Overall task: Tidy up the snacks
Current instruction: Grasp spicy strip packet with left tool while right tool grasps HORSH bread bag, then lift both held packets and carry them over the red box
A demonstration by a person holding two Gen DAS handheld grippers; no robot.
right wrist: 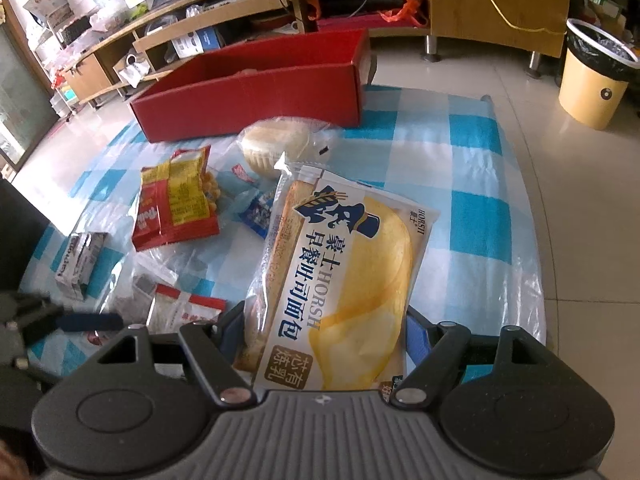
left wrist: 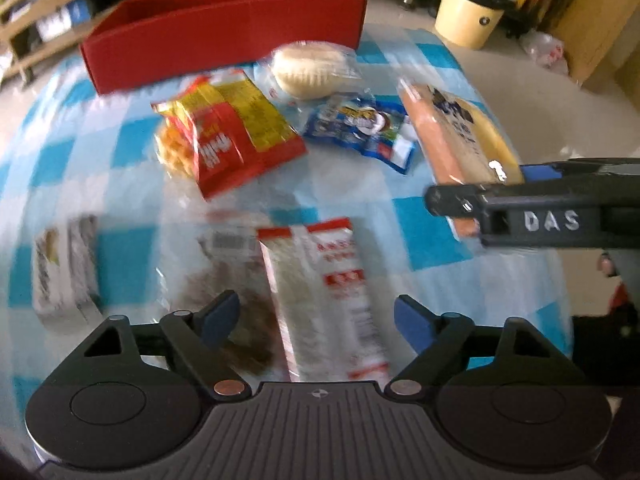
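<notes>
My right gripper [right wrist: 324, 332] is shut on the near end of a yellow-and-white bread bag [right wrist: 340, 272], which lies lengthwise away from me on the checked cloth. In the left wrist view that bag [left wrist: 460, 136] sits at the right. My left gripper [left wrist: 316, 316] is open over a white-and-red packet [left wrist: 320, 280]; its pads stand clear of the packet's sides. A clear bag of brown snack [left wrist: 240, 312] lies just left of it. Further off are a red-and-yellow snack bag [left wrist: 232, 132], a wrapped round bun [left wrist: 308, 68] and a blue packet [left wrist: 360, 128]. An open red box [left wrist: 224, 40] stands at the back.
A small white carton [left wrist: 64, 268] lies at the cloth's left edge. The blue-checked cloth [right wrist: 480, 184] ends at the right over tiled floor. A yellow bin [right wrist: 592, 84] stands on the floor at the far right, with low wooden shelves [right wrist: 240, 8] behind.
</notes>
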